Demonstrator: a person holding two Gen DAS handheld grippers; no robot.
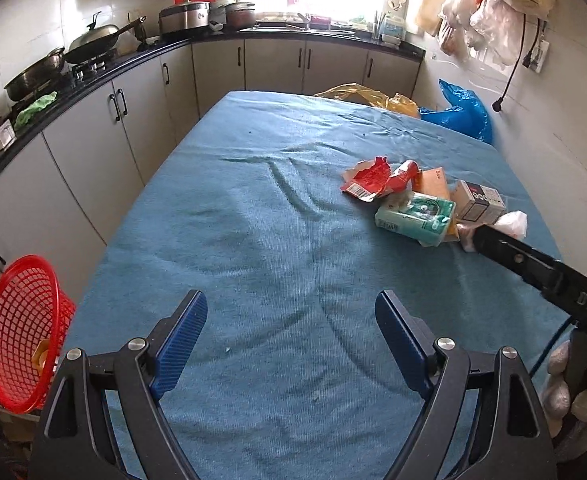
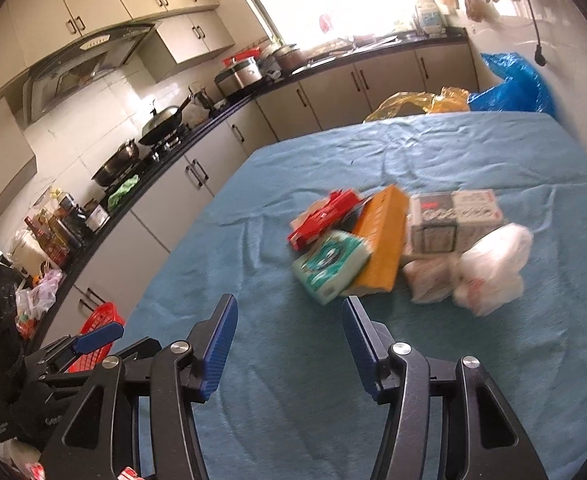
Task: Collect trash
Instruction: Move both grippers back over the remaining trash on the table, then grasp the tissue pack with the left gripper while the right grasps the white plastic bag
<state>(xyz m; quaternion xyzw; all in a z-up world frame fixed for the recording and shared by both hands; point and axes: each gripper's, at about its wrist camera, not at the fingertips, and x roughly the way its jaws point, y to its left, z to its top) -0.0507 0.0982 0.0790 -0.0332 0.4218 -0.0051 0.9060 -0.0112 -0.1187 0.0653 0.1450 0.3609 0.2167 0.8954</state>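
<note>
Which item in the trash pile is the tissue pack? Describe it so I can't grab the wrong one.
Find the table's blue cloth, then the trash heap on it. The tissue pack lies at the heap's near-left corner, against the orange box and in front of the torn red wrapper. It is the only soft, mint-green packet there.

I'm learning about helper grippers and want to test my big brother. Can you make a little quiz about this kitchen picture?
1. True or false: the left gripper holds a piece of trash.
2. Which lies nearest the right gripper? A) green tissue pack B) blue plastic bag C) wok
3. What colour is the mesh basket beside the table?

Key:
1. False: nothing is between its open fingers.
2. A.
3. Red.
</note>
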